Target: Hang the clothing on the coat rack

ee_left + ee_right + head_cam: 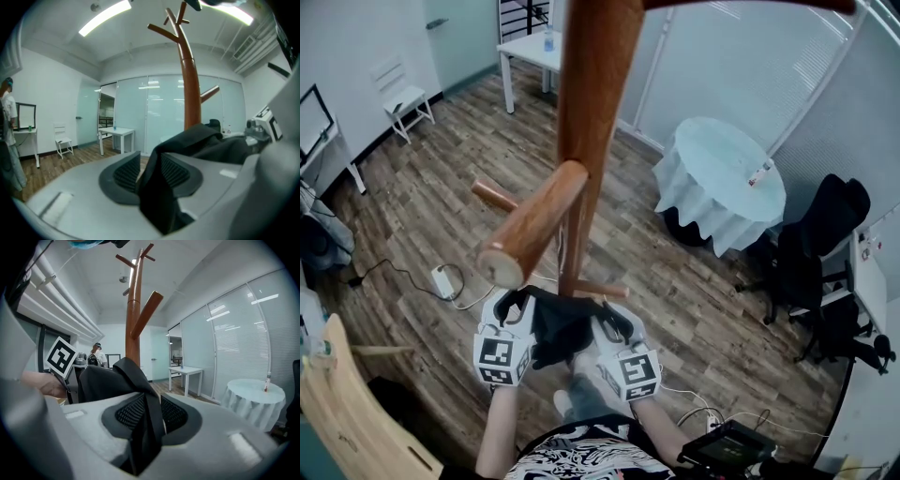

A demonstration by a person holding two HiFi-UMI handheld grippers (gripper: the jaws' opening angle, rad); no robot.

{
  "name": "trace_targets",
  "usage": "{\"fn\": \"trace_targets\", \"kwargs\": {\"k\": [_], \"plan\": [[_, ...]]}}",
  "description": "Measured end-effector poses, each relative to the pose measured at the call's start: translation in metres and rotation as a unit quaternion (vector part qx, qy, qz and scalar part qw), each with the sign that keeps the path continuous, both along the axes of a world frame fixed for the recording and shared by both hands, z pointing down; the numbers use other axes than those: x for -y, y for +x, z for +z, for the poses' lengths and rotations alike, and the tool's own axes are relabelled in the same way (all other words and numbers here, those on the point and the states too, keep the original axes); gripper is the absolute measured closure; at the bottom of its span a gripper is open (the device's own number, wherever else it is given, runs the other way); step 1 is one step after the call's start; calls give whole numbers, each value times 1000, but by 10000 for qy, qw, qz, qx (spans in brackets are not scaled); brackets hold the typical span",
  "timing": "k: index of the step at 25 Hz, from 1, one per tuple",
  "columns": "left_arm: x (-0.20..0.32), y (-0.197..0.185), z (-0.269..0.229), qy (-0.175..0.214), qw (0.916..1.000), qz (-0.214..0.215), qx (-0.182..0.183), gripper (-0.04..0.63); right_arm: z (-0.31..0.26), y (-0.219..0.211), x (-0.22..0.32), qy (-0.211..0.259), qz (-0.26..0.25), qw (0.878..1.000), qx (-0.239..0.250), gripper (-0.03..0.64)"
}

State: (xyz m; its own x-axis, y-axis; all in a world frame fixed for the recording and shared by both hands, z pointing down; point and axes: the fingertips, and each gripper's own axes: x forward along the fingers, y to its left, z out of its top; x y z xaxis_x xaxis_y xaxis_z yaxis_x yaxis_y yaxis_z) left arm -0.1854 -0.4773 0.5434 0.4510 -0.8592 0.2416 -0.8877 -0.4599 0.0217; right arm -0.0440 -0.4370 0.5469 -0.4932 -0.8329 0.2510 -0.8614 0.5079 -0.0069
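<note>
In the head view, a smooth, round wooden coat rack (591, 112) rises through the middle of the frame, with a thick peg (534, 225) jutting toward the lower left. Just under it, a limp black garment (558, 323) stretches between the left gripper (514, 314) and the right gripper (614, 323). Plank floor (412, 216) lies open on the left. A round table draped in white cloth (722, 183) and a black office chair (825, 244) crowd the right side. In the left gripper view, the dark fabric hangs between the ribbed pads (126, 171). The jaws stand slightly apart, with a sliver of floor showing beside one pad. The rack's trunk stands straight ahead before a glass wall (154, 112). In the right gripper view, a folded strip of the garment runs between jaws held apart, loose against the ribs, with the rack at upper centre.
</note>
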Motion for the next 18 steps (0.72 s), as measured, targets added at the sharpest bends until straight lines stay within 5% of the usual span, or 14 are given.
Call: {"fn": "trace_targets", "kwargs": {"k": [3, 18], "plan": [[-8, -6, -2, -70, 9994, -69, -329, 403, 1, 1, -6, -21, 78, 10000, 29, 514], [-42, 9, -8, -99, 9993, 271, -241, 403, -14, -1, -36, 118, 19, 9999, 76, 514]]}}
